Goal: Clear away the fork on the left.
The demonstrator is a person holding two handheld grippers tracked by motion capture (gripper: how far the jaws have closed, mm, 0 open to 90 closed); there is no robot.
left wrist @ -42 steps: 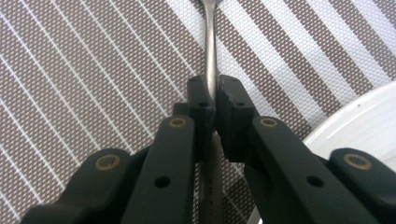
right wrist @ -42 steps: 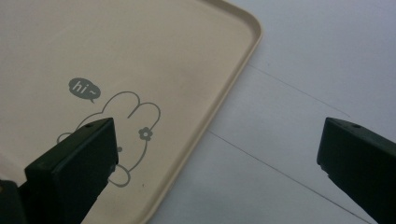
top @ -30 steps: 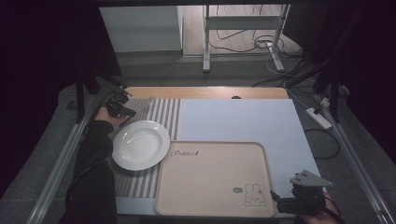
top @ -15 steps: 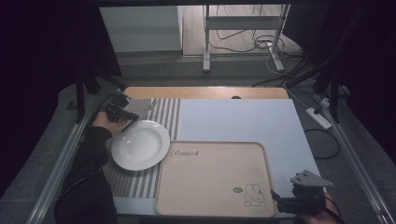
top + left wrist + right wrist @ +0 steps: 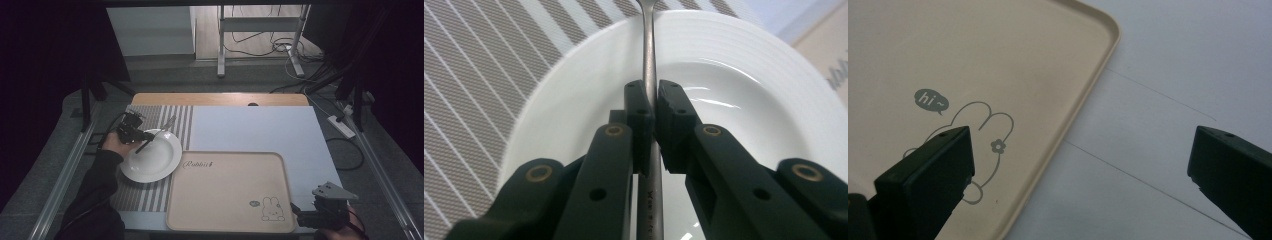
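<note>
- Two grippers are at the table: the left gripper (image 5: 141,141) over the near-left part, the right gripper (image 5: 300,212) at the near-right corner.
- Left gripper's jaws are pressed onto the thin metal handle of a utensil (image 5: 650,60), pinching it between the pads; in the left gripper view the handle runs straight up between them.
- Utensil's far end (image 5: 169,121) pokes past the far rim of the white plate (image 5: 157,162); its head is cut off in the left gripper view, so fork or spoon cannot be told for sure.
- Held handle hangs above the plate's bowl, and whether it touches the rim I cannot tell.
- Plate sits on a striped placemat (image 5: 150,197), just left of a beige tray (image 5: 225,195) with a rabbit drawing.
- Right gripper's jaws stand wide apart with nothing between them, one over the tray's rabbit (image 5: 983,125), the other over the pale table cover (image 5: 1158,100).
- Tray's rounded corner (image 5: 1113,30) lies between the two spread jaws.
</note>
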